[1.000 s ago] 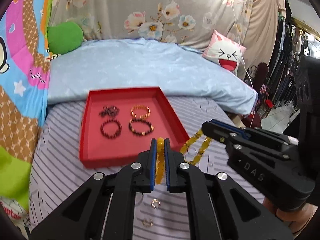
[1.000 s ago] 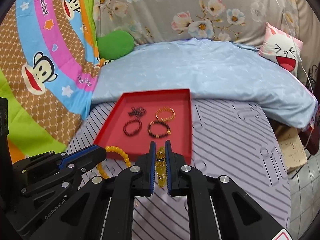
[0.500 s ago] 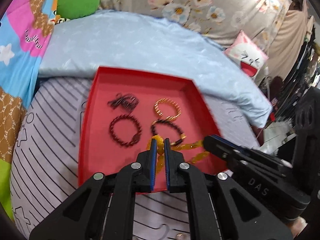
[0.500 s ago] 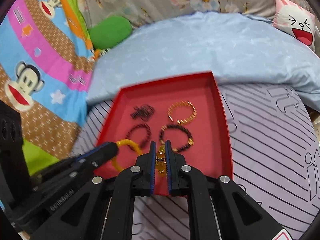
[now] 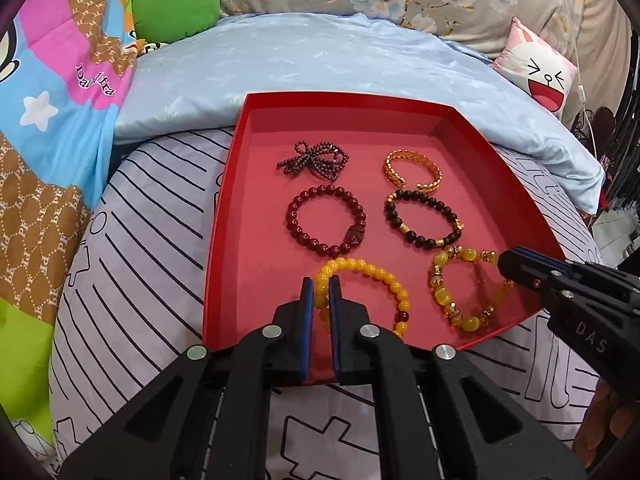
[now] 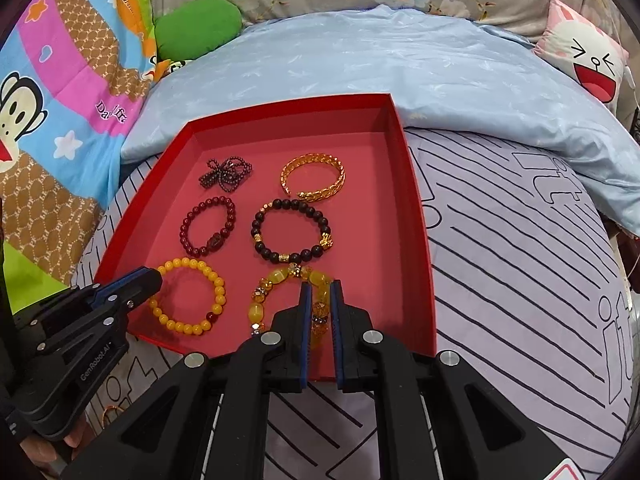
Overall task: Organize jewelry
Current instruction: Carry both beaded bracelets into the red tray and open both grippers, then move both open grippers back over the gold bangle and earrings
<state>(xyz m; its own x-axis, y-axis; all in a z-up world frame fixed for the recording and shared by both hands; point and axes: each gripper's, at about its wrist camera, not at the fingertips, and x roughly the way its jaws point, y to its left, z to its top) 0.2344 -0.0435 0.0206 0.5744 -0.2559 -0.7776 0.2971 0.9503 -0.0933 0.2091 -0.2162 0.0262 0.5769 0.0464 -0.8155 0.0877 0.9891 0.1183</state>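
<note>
Striped bedspread, red tray: left gripper pinching yellow bracelet, right gripper pinching amber bracelet, both flat in near row.

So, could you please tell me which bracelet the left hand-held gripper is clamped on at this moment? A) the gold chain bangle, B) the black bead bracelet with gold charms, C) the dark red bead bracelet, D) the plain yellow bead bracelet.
D: the left hand-held gripper has its blue pads closed on the plain yellow bead bracelet, which lies at the near left of the red tray.
</note>
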